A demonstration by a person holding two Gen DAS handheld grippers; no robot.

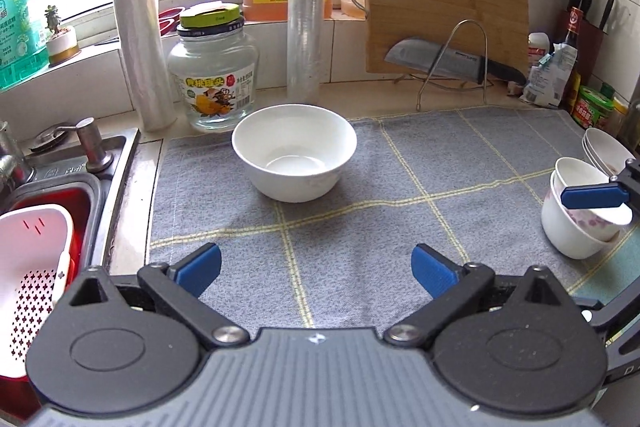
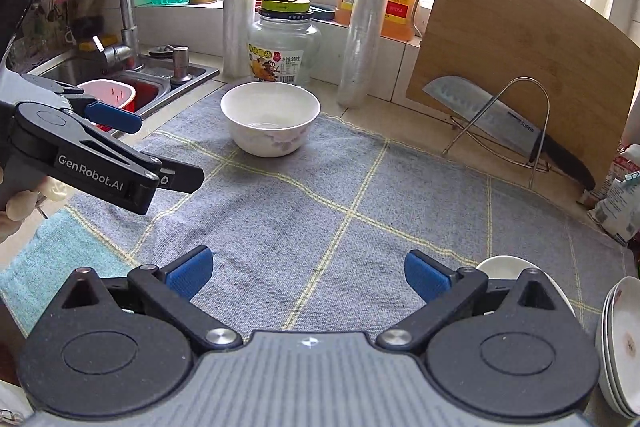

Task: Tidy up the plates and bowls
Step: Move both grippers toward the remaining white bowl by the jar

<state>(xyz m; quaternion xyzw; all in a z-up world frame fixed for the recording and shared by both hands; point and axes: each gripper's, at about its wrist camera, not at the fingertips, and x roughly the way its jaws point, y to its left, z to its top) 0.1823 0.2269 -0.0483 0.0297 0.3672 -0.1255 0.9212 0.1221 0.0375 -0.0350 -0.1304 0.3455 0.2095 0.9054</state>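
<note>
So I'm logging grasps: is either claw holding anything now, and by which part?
Nothing is held. The left claw and right claw are both open over the cloth.

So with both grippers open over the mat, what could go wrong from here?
1. The white bowl stands close to the glass jar and the two upright rolls; a wide approach by the left gripper could knock them over.
2. The stacked bowls look tilted, with the right gripper close by; a nudge might topple them.
3. The knife rests in an open rack near the mat.
</note>
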